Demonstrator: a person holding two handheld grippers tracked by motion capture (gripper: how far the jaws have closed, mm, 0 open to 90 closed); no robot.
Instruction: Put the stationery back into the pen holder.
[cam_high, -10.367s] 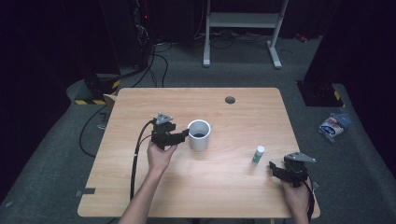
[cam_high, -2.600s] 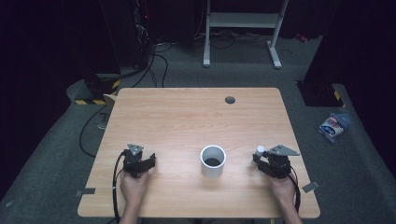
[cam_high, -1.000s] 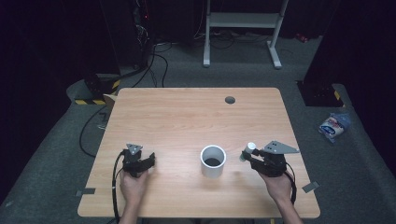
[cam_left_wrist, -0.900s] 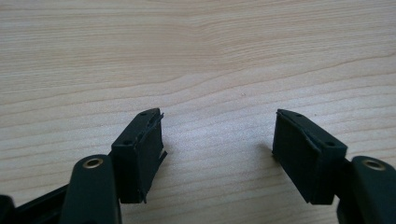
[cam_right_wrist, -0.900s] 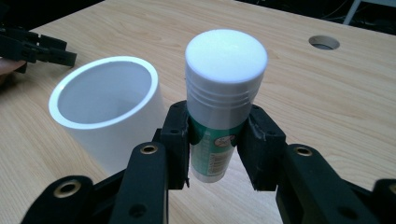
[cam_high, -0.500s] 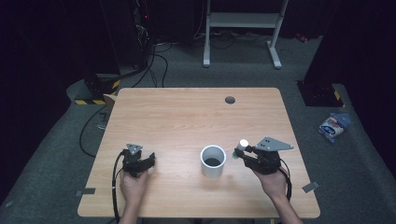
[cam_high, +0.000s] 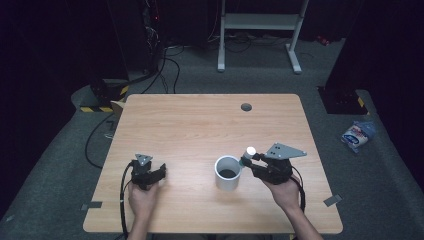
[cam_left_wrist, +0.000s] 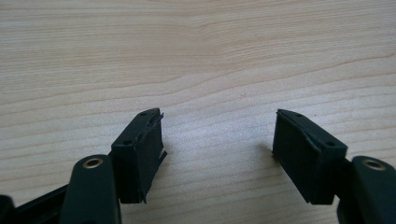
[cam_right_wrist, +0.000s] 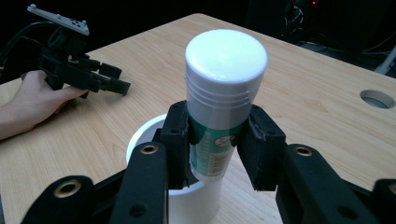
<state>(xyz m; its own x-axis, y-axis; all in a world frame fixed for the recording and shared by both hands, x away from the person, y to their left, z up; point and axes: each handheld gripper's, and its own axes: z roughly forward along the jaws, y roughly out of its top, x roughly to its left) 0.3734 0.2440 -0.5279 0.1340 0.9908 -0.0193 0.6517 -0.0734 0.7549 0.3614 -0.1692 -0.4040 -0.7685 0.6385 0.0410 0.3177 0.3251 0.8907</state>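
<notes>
Leftward and up went the right gripper (cam_high: 248, 159), carrying the bottle (cam_right_wrist: 221, 116) to the cup's (cam_high: 227, 173) right rim. Its jaws were clenched on that smooth white-capped cylinder with the green label. The left gripper (cam_high: 159, 173) lay released on bare woodgrain table (cam_high: 200, 120), well left of the round white cup, with open room around.

Right tool (cam_right_wrist: 219, 140), black two-jaw, clamps a small upright bottle with white ribbed cap and green-white label (cam_right_wrist: 223, 93); jaws press its labelled lower body from both sides. Bottle base sits just above the rim of a white cylindrical cup (cam_right_wrist: 144, 135) on the light wooden counter (cam_right_wrist: 303, 93). Far left: left tool (cam_right_wrist: 79, 70), black, in a hand, jaws apart. Round hole (cam_right_wrist: 377, 98) in counter at right.
</notes>
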